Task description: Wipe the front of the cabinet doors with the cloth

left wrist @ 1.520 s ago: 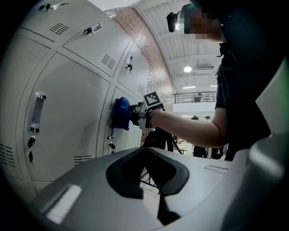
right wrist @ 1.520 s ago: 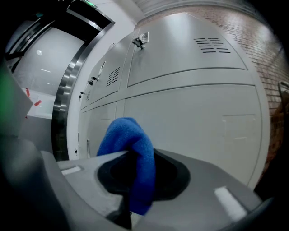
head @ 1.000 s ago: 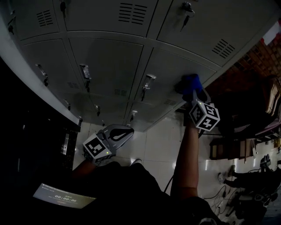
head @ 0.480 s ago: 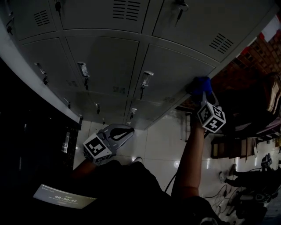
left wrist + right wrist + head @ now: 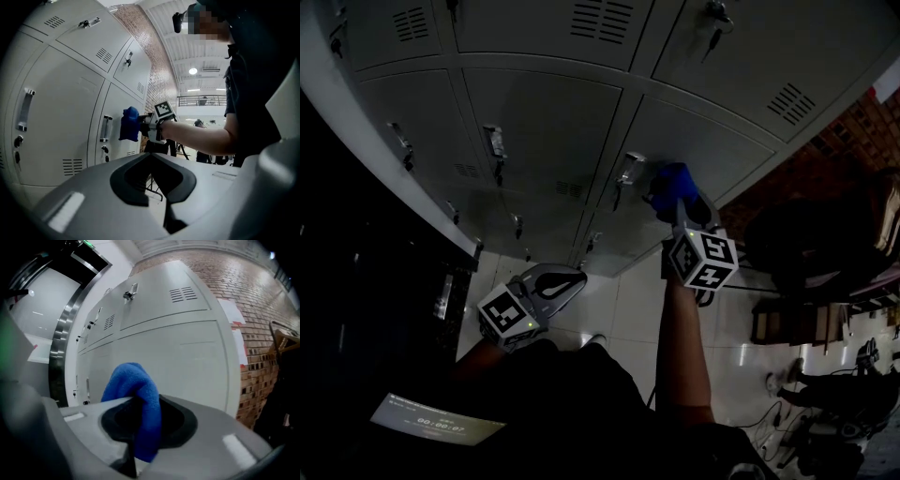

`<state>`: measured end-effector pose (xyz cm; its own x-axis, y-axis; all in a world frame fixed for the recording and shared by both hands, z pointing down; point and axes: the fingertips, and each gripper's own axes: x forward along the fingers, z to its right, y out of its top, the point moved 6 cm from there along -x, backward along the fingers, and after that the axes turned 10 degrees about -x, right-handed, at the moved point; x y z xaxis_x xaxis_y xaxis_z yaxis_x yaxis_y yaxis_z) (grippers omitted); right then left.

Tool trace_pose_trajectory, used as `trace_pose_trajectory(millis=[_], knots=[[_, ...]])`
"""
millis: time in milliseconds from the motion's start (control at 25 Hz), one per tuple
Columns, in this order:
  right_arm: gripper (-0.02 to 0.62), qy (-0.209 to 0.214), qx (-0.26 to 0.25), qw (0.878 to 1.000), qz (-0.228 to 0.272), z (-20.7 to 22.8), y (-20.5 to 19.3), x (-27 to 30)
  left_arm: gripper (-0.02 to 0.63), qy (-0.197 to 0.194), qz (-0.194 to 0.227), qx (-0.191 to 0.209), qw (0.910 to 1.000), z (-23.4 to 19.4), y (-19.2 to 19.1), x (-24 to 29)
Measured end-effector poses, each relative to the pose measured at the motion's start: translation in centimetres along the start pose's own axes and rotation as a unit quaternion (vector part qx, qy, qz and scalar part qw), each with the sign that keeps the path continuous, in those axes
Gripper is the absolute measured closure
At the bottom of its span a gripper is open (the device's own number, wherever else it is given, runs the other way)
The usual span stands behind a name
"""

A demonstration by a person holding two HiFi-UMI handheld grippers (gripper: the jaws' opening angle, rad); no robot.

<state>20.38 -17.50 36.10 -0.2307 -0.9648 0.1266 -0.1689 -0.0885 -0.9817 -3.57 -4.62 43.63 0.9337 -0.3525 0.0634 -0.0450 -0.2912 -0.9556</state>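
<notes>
Grey metal cabinet doors (image 5: 553,122) with handles and vent slots fill the upper head view. A blue cloth (image 5: 673,184) is pressed against one door, just right of its handle (image 5: 627,171); my right gripper (image 5: 678,202) is shut on it. In the right gripper view the cloth (image 5: 136,399) bulges out between the jaws in front of the pale door (image 5: 187,362). My left gripper (image 5: 567,281) hangs low, shut and with nothing in it, away from the doors. From the left gripper view the cloth (image 5: 130,124) and door handle (image 5: 106,128) show ahead.
A brick wall (image 5: 262,310) borders the cabinet's right end. Dark chairs and furniture (image 5: 825,253) stand to the right on the glossy tiled floor (image 5: 628,309). A dark panel (image 5: 356,281) lies left of the cabinet. A lit screen (image 5: 431,422) shows at the lower left.
The right gripper has swept the cloth leftward across the door, from its right edge to just beside the handle. The left gripper has stayed put.
</notes>
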Motion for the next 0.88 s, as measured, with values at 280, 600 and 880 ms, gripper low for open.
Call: trace_pose_trajectory(millis=[280, 600, 880], knots=[[0.523, 0.055, -0.016, 0.998, -0.015, -7.2, -0.4, 4.7, 0.603, 0.025, -0.002, 0.006, 0.9997, -1.2, -0.3, -2.8], [0.523, 0.046, -0.009, 0.998, -0.028, -7.5, -1.1, 6.8, 0.603, 0.032, 0.007, -0.003, 0.9994, -1.9, 0.0, -4.6], [0.523, 0.033, -0.004, 0.999, -0.036, -4.6, -1.6, 5.8, 0.603, 0.023, -0.001, 0.002, 0.9997, -2.1, -0.4, -3.4]])
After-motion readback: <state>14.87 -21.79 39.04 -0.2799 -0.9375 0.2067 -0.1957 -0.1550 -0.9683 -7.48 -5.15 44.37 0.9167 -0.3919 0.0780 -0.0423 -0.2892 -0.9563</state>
